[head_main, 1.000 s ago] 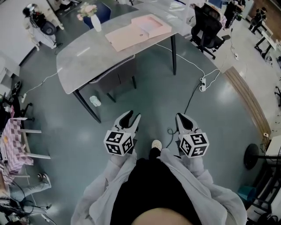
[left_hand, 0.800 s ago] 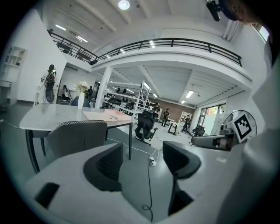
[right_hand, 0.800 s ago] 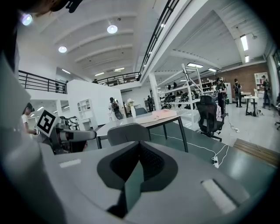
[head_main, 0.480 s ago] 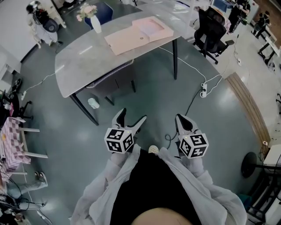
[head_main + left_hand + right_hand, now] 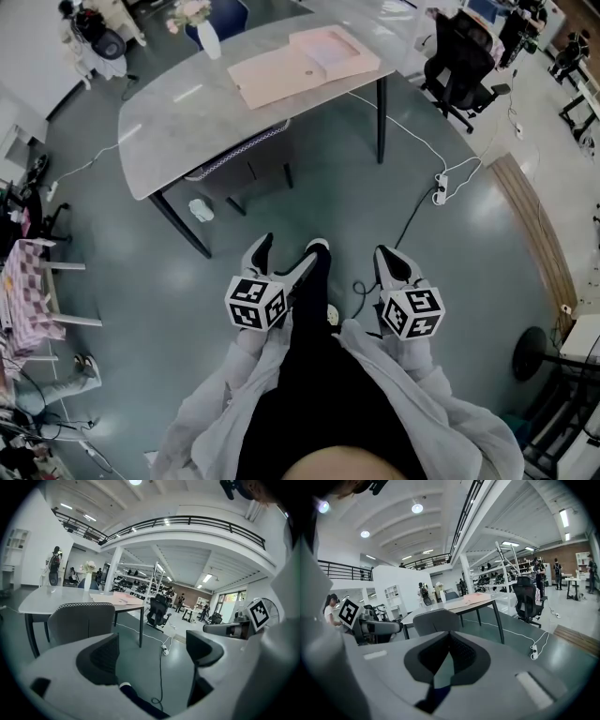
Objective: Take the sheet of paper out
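The sheet (image 5: 330, 47) lies in the open pink folder (image 5: 267, 80) at the far edge of the table (image 5: 178, 122), well ahead of you. You hold both grippers low over the floor (image 5: 469, 244), well apart from the table. Your left gripper (image 5: 281, 258) has just been opening: its jaws stand wide, nothing between them. Your right gripper (image 5: 394, 264) has its jaws pressed together, empty.

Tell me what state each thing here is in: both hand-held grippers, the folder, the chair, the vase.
Left hand-held gripper: open, jaws have just been opening, nothing between them.
Right hand-held gripper: shut, empty.
Flat pink folder: lying open on the grey table, not yet touched.
Grey chair: pushed under the table.
White vase of flowers: upright on the table.
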